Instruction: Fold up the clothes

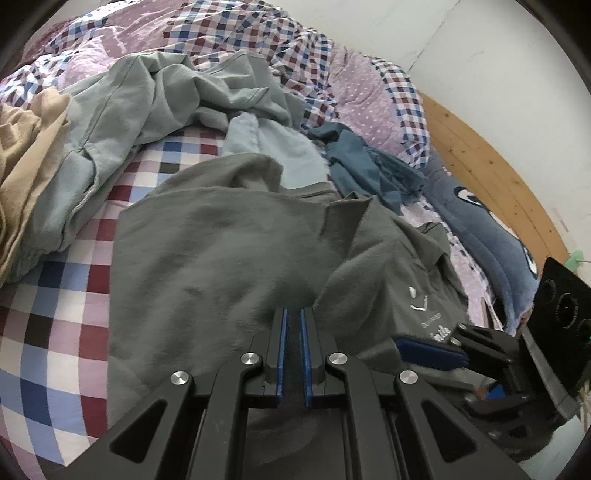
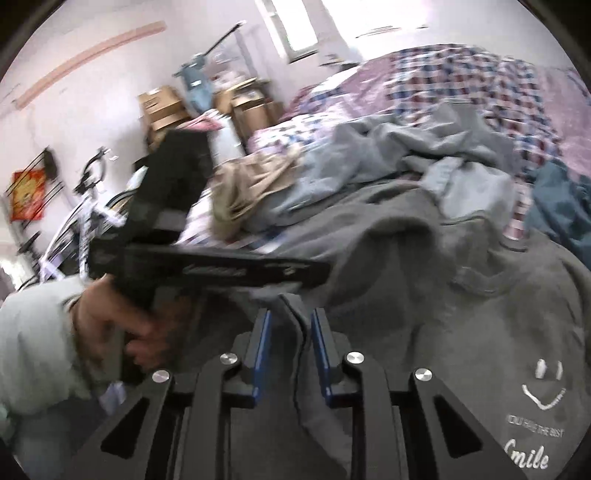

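Where the checked bedsheet [image 1: 62, 306] shows between the clothes, the scene reads as follows.

Grey T-shirt [image 1: 207, 266]: spread over the bed, partly folded onto itself, with both grippers at its near edge.
Print on the shirt: a white smiley face [image 2: 543, 387] above a small line too blurred to read for certain, then "Smile" [image 2: 526, 456] in white script; the left wrist view shows only the end of that word.
Left gripper [image 1: 293, 317]: blue-padded fingers nearly closed, a narrow gap between them, grey cloth seen within; whether the pads press it I cannot tell.
Right gripper [image 2: 290, 317]: fingers partly open, a raised fold of the grey shirt standing between the pads; a firm hold is not clear.
Left hand [image 2: 122, 321]: wrapped round the left gripper's handle, pale sleeve at the wrist.
Other clothes: a pale blue-grey garment [image 1: 122, 122] crumpled beyond the shirt, a tan one [image 1: 22, 155] beside it, a teal one [image 1: 369, 166] near the blue pillow [image 1: 480, 236].
Quilt [image 1: 229, 33]: checked and dotted purple, heaped at the far side.
Cardboard boxes [image 2: 162, 107]: against the wall, labels unreadable.
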`<state>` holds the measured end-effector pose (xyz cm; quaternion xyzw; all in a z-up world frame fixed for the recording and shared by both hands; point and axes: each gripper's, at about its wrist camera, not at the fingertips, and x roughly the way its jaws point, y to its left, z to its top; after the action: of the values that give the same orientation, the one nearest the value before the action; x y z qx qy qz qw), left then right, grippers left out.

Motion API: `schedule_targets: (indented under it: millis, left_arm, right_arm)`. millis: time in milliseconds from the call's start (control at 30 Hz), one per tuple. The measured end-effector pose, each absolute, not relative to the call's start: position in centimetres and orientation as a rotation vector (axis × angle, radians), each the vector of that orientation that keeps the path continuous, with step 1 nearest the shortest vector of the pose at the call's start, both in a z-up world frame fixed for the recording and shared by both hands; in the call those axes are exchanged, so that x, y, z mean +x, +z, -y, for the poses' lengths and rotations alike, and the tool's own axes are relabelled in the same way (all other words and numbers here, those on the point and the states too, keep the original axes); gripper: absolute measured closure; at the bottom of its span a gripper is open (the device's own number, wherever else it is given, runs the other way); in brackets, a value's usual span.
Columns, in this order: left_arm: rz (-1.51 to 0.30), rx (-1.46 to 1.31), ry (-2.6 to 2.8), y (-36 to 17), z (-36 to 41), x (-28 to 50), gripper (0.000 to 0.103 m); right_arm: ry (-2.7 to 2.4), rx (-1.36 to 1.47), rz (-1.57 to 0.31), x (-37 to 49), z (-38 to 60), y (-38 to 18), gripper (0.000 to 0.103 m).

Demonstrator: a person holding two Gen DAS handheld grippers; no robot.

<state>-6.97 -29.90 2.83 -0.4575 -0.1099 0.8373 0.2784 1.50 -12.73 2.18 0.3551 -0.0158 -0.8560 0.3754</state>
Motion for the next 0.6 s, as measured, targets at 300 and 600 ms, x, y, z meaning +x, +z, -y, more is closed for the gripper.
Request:
schedule_targets:
  millis: [300, 600]
  left_arm:
    - [0.277, -1.243, 2.253, 2.5, 30.0, -7.0, 0.096]
    - [0.329, -1.205, 2.265, 3.1, 30.8, -6.9, 0.096]
  right_arm:
    - [-2.305, 0.967, -0.141, 1.5, 14.4, 0.9, 0.077]
    - [-2.464, 0.945, -0.041, 0.5, 10.8, 2.5, 0.100]
